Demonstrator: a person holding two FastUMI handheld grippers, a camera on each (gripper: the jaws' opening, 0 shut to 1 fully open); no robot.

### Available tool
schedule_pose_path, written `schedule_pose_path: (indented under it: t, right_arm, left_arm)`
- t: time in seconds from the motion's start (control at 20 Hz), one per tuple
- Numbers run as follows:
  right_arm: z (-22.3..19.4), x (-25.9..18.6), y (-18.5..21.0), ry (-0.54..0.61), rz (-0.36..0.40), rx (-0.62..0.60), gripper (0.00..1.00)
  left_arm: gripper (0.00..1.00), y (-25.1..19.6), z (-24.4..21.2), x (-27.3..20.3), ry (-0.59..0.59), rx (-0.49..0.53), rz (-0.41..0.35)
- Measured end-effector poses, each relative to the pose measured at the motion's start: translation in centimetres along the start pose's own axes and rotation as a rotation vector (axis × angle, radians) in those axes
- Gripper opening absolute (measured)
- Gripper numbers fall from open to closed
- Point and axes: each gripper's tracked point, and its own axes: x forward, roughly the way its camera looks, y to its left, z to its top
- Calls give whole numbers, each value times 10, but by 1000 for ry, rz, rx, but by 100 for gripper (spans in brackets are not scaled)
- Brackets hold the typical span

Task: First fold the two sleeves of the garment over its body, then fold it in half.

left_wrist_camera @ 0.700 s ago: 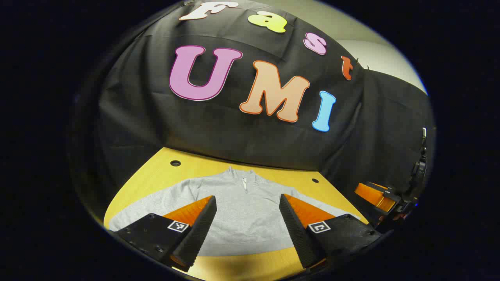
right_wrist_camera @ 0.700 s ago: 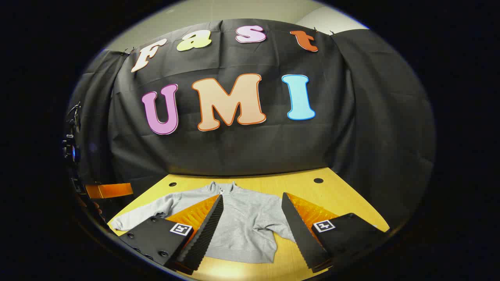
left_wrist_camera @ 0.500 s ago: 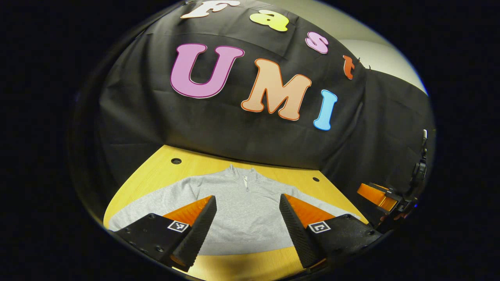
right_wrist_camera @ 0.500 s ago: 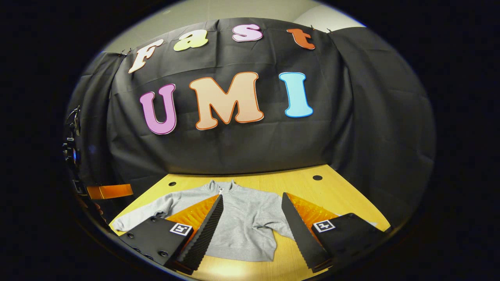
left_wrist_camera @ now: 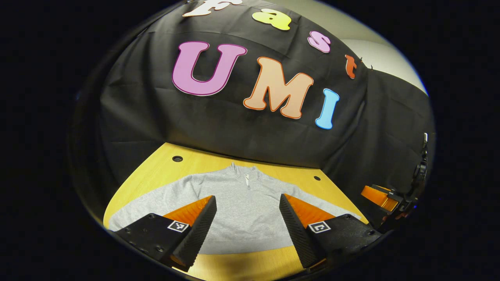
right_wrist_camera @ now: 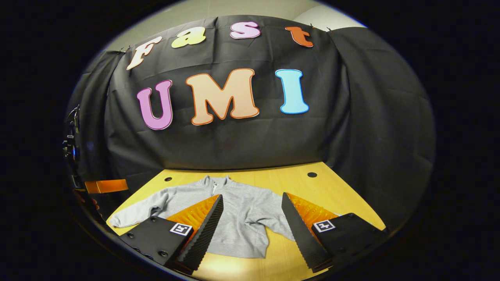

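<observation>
On the table: we see a light grey, soft fleece sweatshirt (left_wrist_camera: 242,203) with a short zip collar, lying flat on its back on the yellow wooden tabletop (left_wrist_camera: 156,171).
Texture: we read the knit as heathered and matte, with a ribbed band along the hem; the tabletop is smooth, with two small round dark holes (left_wrist_camera: 177,159) near its far edge.
Direction: we find its collar toward the black cloth wall (right_wrist_camera: 234,148) and its hem toward us, so the long axis of the body runs front to back.
Sleeves: we see both spread out sideways in the right gripper view, unfolded; the sleeve (right_wrist_camera: 136,208) on that view's left lies slightly bent.
Left gripper (left_wrist_camera: 247,222): we see its ridged, wedge-shaped fingers spread wide, grasping nothing, above the hem.
Right gripper (right_wrist_camera: 252,224): we see its fingers equally wide apart and empty, above the near hem.
Surroundings: we glimpse the other gripper at the side edge of each view.
</observation>
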Motion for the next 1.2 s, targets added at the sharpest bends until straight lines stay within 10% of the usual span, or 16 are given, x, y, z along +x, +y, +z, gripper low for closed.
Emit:
schedule_pose_path:
  t: [0.85,1.2]
  right_arm:
    - [-104,-21,-271,217,-330,82,97]
    - [-165,7,-317,353,-343,98,96]
  left_arm:
    - [94,8,-9,3,25,-1,57]
    - [95,17,-14,-3,29,-9,127]
